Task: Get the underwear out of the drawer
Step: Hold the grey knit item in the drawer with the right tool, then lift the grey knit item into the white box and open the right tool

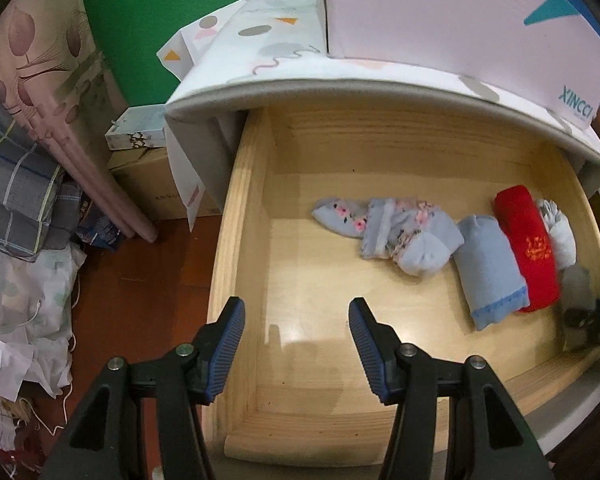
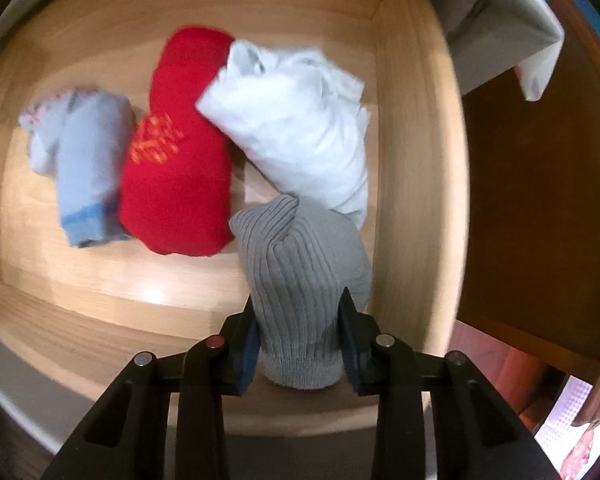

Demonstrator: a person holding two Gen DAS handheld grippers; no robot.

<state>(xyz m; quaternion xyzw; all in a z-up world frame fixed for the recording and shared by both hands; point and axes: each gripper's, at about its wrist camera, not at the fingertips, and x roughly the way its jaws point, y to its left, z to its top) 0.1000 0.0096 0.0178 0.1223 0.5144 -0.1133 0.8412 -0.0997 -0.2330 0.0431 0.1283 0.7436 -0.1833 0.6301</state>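
Your right gripper (image 2: 298, 344) points down into the open wooden drawer (image 1: 244, 208), its fingers (image 2: 247, 354) clenched on the grey ribbed roll (image 2: 300, 276) of underwear near the drawer's right wall and front edge. Just behind it lies a white bundle (image 2: 300, 128), touching a red roll (image 2: 176, 168) with gold embroidery; a pale blue roll (image 2: 84, 172) sits beside the red one. Your left gripper (image 1: 296, 344) hovers over the bare floor at the drawer's front left, fingers (image 1: 228, 344) released and holding nothing. Floral blue socks (image 1: 384, 228) lie toward the middle of the drawer.
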